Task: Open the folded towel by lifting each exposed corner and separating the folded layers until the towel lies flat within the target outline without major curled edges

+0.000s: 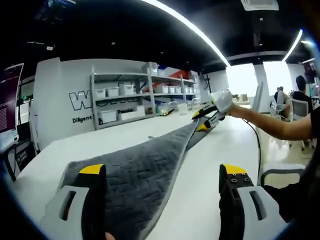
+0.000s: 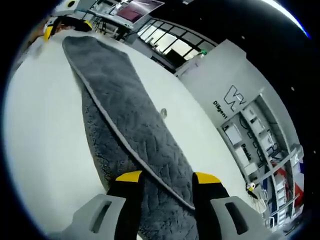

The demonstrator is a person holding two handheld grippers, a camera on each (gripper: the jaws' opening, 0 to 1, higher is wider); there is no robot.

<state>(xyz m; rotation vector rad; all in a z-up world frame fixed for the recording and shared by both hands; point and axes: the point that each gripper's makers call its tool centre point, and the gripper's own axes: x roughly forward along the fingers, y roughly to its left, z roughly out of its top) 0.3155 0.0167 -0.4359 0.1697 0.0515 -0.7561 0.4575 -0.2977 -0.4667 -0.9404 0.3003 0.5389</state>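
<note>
Currently, towel (image 1: 135, 185): stretched long across table (image 1: 200, 175), lower centre to mid-right.
Feel: I judge it soft, limp, light.
Hold: piped edge, near corners.
Left gripper (image 1: 162, 172): spread.
Right gripper (image 2: 162, 176): pinching towel end.

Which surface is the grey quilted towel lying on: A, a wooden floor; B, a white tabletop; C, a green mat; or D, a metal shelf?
B: the grey quilted towel stretches across a plain white tabletop, seen on both sides of it in both gripper views.

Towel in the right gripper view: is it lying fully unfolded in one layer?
No, the grey towel is folded, its piped edge crossing over a lower layer.
</note>
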